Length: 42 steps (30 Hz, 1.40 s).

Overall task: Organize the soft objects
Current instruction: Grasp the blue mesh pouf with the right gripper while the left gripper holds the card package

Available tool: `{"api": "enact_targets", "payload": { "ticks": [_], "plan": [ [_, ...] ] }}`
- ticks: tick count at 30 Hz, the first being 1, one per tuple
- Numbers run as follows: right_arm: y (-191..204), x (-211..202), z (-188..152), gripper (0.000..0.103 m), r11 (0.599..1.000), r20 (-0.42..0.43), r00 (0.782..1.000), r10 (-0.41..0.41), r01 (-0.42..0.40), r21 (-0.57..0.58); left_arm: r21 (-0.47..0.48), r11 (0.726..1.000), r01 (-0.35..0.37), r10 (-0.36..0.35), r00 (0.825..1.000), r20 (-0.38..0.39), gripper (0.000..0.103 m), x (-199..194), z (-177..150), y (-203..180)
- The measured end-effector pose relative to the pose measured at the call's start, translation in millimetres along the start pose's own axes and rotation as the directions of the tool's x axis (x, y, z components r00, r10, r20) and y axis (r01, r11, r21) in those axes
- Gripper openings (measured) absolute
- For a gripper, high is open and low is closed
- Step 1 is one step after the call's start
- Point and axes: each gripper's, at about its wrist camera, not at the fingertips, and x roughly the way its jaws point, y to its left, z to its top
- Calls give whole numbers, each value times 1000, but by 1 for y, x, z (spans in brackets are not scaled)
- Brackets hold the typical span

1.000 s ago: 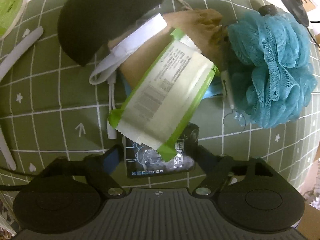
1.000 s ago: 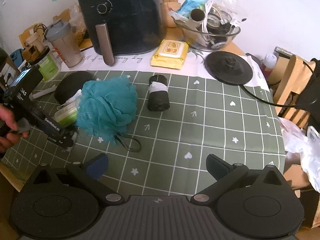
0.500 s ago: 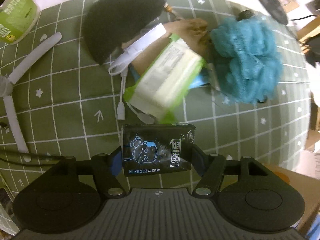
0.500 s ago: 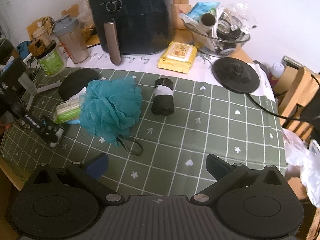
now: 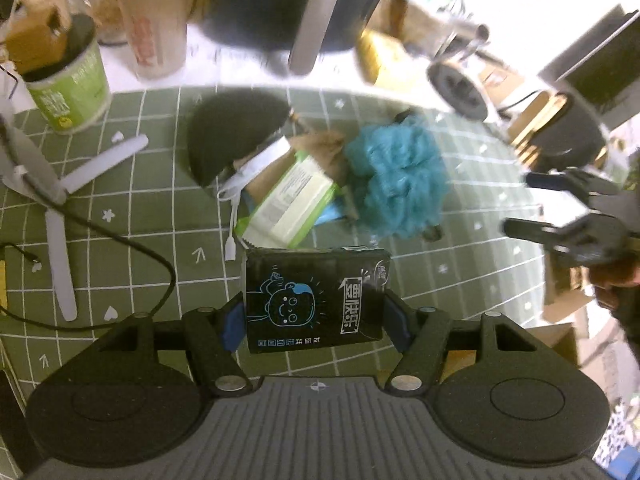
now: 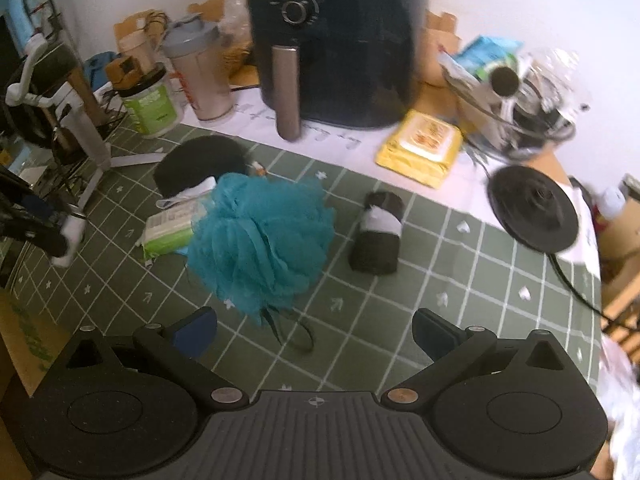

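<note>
My left gripper (image 5: 314, 320) is shut on a black tissue pack (image 5: 312, 300) with a blue cartoon face, held up above the green checked cloth (image 5: 140, 208). Below it lies a pile: a green wet-wipe pack (image 5: 290, 200), a teal bath pouf (image 5: 398, 180), a black half-round pad (image 5: 236, 140) and a brown soft item (image 5: 320, 148). My right gripper (image 6: 316, 330) is open and holds nothing, just in front of the pouf (image 6: 260, 240) and over its loop. A black roll with a white band (image 6: 378, 236) lies to the pouf's right.
A black air fryer (image 6: 340, 40), a shaker bottle (image 6: 200, 76), a green tub (image 6: 152, 104), a yellow wipe pack (image 6: 424, 148), a cluttered glass bowl (image 6: 516, 112) and a black kettle base (image 6: 534, 208) line the back. A white tripod (image 5: 52, 184) and cable stand at the left.
My left gripper has risen and tilted up, carrying the black tissue pack away from the pile. My right gripper has rolled and shifted closer to the pouf.
</note>
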Motion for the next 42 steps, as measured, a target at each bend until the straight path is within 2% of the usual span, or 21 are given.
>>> {"api": "enact_targets", "payload": {
  "ticks": [3, 8, 14, 19, 27, 32, 38, 42],
  "plan": [
    [2, 9, 8, 103, 999, 10, 1000, 29, -29, -28, -2, 1000, 9, -9, 998, 59, 66, -12, -6, -2],
    [6, 31, 23, 103, 996, -2, 997, 79, -79, -42, -36, 999, -12, 17, 992, 128, 66, -36, -19, 4],
    [2, 60, 39, 103, 987, -8, 987, 162, -162, 8, -73, 995, -74, 84, 985, 148, 66, -47, -37, 11],
    [2, 85, 49, 103, 979, -12, 980, 200, -199, 46, -116, 991, -72, 91, 982, 165, 66, -54, -50, 18],
    [9, 134, 51, 102, 982, -86, 979, 187, -183, 53, -162, 983, -85, 116, 974, 196, 66, -62, -65, 23],
    [16, 154, 44, 92, 976, -141, 966, 216, -209, 64, -164, 983, -81, 115, 971, 210, 66, -65, -70, 22],
    [15, 147, 42, 77, 973, -133, 965, 226, -217, 74, -153, 986, -71, 106, 968, 230, 66, -70, -73, 16],
    [11, 128, 43, 73, 974, -97, 971, 219, -213, 75, -135, 989, -66, 97, 966, 241, 66, -72, -72, 11]
  ]
}}
